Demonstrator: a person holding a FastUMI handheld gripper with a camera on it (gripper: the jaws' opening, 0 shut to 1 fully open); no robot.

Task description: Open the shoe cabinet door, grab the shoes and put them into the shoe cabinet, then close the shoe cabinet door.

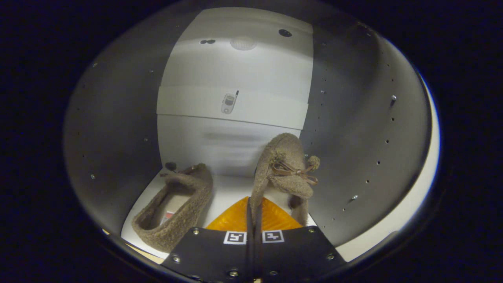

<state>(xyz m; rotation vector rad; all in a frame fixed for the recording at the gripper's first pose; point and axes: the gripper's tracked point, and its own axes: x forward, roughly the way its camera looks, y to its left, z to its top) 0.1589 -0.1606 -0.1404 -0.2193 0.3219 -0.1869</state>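
Observation:
I am looking into the open shoe cabinet (pixel 235 102), white inside with grey side walls. A fuzzy brown slipper (pixel 177 208) lies flat on the cabinet floor, left of my fingers. My gripper (pixel 254 214) is shut on the heel edge of a second fuzzy brown slipper (pixel 285 169), which has a brown bow and pompom. That slipper hangs tilted with its toe up and away from me, just above the floor on the right side. The orange fingers (pixel 232 220) press together with the slipper's rim pinched between them.
The cabinet's right wall (pixel 365 129) with rows of small holes is close beside the held slipper. The left wall (pixel 114 137) stands beyond the other slipper. A white shelf edge (pixel 235 108) crosses the back above. White floor (pixel 232 192) lies between the two slippers.

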